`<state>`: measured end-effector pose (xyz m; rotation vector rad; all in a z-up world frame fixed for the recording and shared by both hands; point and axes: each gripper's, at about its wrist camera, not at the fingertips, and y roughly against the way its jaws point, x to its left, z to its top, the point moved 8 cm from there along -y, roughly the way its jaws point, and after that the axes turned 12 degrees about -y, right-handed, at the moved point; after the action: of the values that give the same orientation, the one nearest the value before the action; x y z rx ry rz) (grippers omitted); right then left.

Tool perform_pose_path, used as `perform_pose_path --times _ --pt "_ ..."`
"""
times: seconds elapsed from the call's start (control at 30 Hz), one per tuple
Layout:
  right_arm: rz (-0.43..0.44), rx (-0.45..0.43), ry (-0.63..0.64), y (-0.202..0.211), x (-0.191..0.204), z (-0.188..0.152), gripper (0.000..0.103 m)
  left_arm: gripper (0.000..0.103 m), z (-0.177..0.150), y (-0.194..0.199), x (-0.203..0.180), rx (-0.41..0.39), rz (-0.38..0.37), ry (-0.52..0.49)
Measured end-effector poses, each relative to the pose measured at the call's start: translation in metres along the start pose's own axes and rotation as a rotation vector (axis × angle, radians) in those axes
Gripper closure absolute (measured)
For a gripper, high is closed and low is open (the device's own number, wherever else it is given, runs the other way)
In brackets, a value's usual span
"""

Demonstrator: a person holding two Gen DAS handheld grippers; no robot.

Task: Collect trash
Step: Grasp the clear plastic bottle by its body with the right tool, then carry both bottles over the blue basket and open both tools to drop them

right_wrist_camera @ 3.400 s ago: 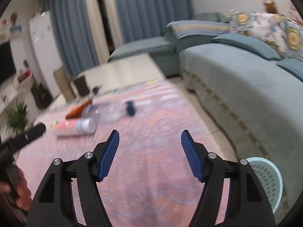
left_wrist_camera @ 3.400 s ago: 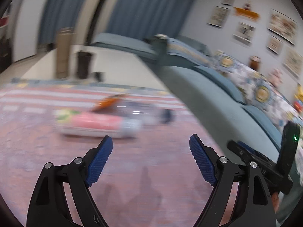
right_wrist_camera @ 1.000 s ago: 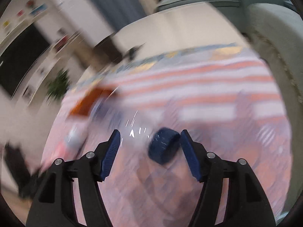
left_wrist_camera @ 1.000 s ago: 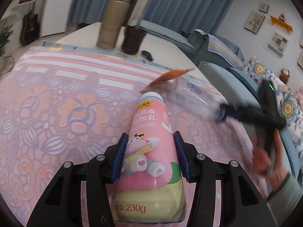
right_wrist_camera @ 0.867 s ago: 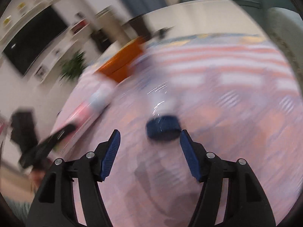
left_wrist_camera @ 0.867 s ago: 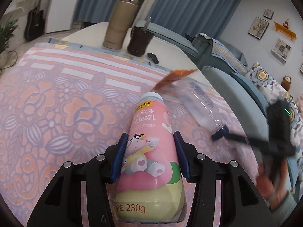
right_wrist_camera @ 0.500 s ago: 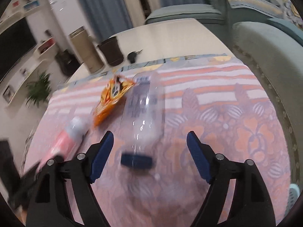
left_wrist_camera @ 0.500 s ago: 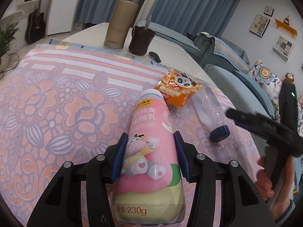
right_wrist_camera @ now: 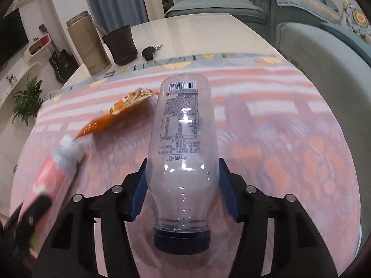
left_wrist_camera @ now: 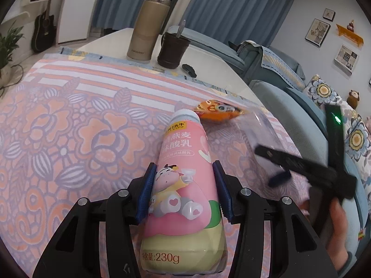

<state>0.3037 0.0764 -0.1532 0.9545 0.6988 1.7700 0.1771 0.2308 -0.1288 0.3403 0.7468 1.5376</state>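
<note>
A pink yogurt bottle (left_wrist_camera: 183, 143) lies on the floral tablecloth (left_wrist_camera: 69, 127), its white cap pointing away, and my left gripper (left_wrist_camera: 184, 164) is shut on its body. In the right wrist view a clear plastic bottle (right_wrist_camera: 183, 120) with a dark blue cap lies cap towards the camera. My right gripper (right_wrist_camera: 183, 162) is closing its jaws on the bottle's shoulder, both blue pads against its sides. An orange snack packet (right_wrist_camera: 116, 115) lies beyond and between the two bottles. The pink bottle (right_wrist_camera: 55, 171) shows blurred at the left of the right wrist view.
At the table's far end stand a tan thermos (left_wrist_camera: 148, 27) and a dark cup (left_wrist_camera: 172, 48) with a utensil in it, with a black key fob (left_wrist_camera: 189, 69) beside them. A teal sofa (left_wrist_camera: 289, 106) runs along the table's right side. A person's hand (left_wrist_camera: 336, 222) holds the right gripper.
The right gripper slid forward from the clear bottle's cap to its shoulder and its jaws narrowed onto it. The left gripper kept still, holding the pink bottle.
</note>
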Motion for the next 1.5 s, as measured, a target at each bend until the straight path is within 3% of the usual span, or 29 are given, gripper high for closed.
perform_pose_path --times 0.17,0.43,0.67,0.87,1.07,1.2,1.33,1.37,1.4,1.5 --pt "0.021 -0.007 -0.03 0.046 -0.029 -0.034 0.05 0.056 -0.012 0.011 -0.018 0.006 -0.061 -0.003" --pt "0.024 -0.05 -0.069 0.119 -0.076 -0.088 0.05 0.056 -0.045 0.043 -0.09 0.015 -0.252 -0.04" --pt "-0.032 -0.21 -0.165 0.21 -0.143 -0.1 0.05 0.056 -0.018 0.073 -0.192 -0.026 -0.4 -0.157" --pt "-0.139 -0.29 -0.312 0.266 -0.237 -0.108 0.05 0.056 -0.003 0.081 -0.303 -0.023 -0.538 -0.276" --pt "-0.235 -0.229 -0.517 0.266 -0.343 -0.135 0.05 0.056 -0.043 0.051 -0.408 0.082 -0.632 -0.405" --pt "-0.275 -0.162 -0.624 0.249 -0.392 -0.161 0.05 0.056 -0.077 0.02 -0.447 0.163 -0.656 -0.454" --pt "-0.282 -0.116 -0.697 0.232 -0.417 -0.178 0.047 0.052 -0.104 -0.005 -0.466 0.205 -0.645 -0.479" --pt "-0.288 -0.111 -0.703 0.23 -0.422 -0.18 0.046 0.039 -0.109 -0.01 -0.466 0.219 -0.641 -0.478" --pt "-0.293 -0.108 -0.708 0.228 -0.425 -0.182 0.046 0.034 -0.109 -0.012 -0.467 0.223 -0.638 -0.473" --pt "-0.292 -0.102 -0.717 0.227 -0.431 -0.189 0.044 0.034 -0.114 -0.017 -0.46 0.233 -0.626 -0.472"
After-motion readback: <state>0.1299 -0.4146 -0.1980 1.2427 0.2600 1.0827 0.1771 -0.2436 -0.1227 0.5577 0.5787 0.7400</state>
